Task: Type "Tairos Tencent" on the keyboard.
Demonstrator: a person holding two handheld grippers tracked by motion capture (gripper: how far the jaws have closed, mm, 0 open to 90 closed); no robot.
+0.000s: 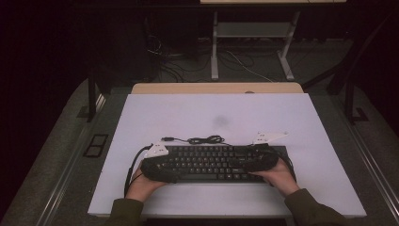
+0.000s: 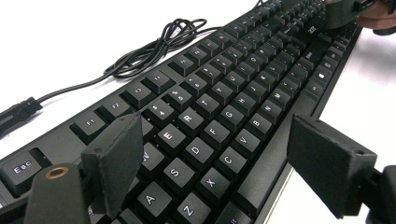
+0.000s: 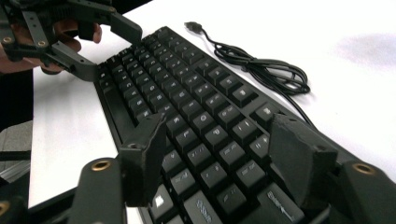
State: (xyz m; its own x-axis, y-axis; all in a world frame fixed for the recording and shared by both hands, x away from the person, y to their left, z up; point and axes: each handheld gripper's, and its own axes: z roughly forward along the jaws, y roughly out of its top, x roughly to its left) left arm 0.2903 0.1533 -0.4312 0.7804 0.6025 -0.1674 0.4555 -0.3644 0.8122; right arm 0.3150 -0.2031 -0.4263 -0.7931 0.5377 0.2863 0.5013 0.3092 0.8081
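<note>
A black keyboard [image 1: 211, 161] lies flat near the front of the white table top [image 1: 301, 122]. Its black cable [image 1: 203, 140] is coiled just behind it and ends in a USB plug [image 3: 192, 25]. My left gripper [image 1: 164, 168] hovers over the keyboard's left end, jaws open wide above the letter keys [image 2: 205, 140]. My left gripper [image 2: 224, 163] has one jaw over the W key and the other past the front edge. My right gripper [image 1: 251, 164] is open over the right end. My right gripper [image 3: 219, 158] has keys between its jaws, and the left gripper [image 3: 70, 32] shows farther off.
The white top rests on a wooden desk [image 1: 216, 88]. Beyond it stand another desk's metal legs [image 1: 215, 47] and loose floor cables [image 1: 179, 61]. The person's forearms [image 1: 310, 207] come in over the front edge. Bare white surface stretches behind and beside the keyboard.
</note>
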